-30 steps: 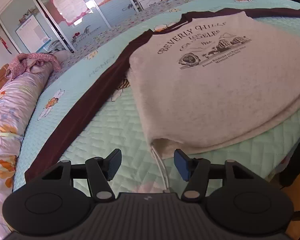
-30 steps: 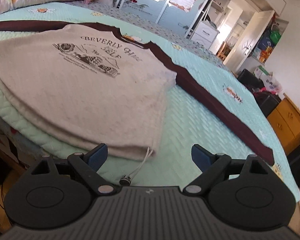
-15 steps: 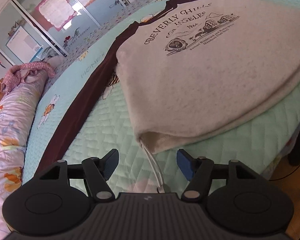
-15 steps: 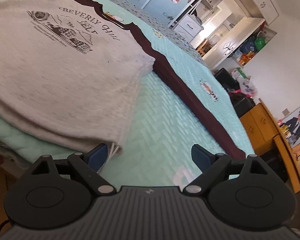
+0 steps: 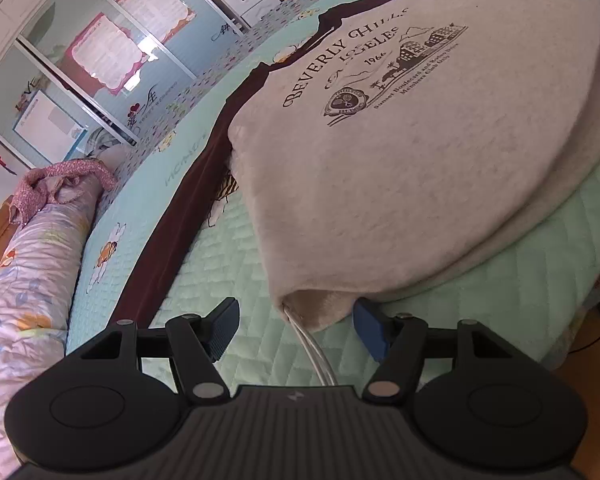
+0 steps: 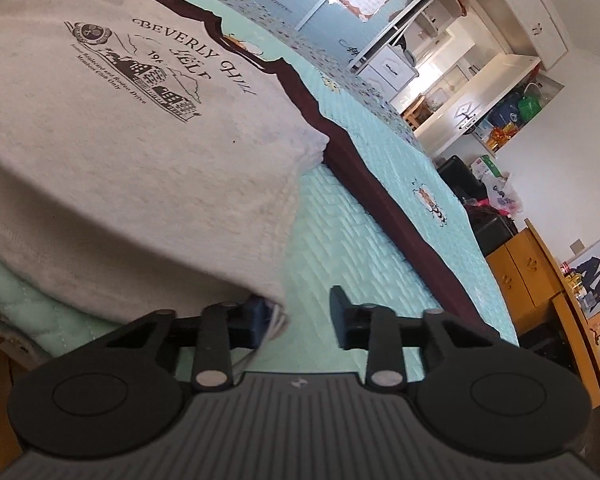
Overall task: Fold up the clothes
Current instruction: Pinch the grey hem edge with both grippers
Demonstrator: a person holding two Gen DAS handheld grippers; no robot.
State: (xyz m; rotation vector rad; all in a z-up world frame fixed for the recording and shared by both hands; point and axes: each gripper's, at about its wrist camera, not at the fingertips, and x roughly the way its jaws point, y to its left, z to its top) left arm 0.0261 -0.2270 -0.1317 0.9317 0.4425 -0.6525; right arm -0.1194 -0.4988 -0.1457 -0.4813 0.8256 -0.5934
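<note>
One mint quilted bed [image 5: 480, 300] carries a grey sweatshirt [image 5: 400, 160] with dark maroon sleeves, spread flat along the near edge. Only the left wrist view shows a floral duvet roll [image 5: 20, 280] at the bed's far side; only the right wrist view shows yellow cabinets [image 6: 536, 264]. Left gripper [image 5: 294, 326]: fingers apart, hem corner and white drawstring [image 5: 314, 352] between them. Right gripper [image 6: 296, 316]: fingers apart, other hem corner draped over one pad.
</note>
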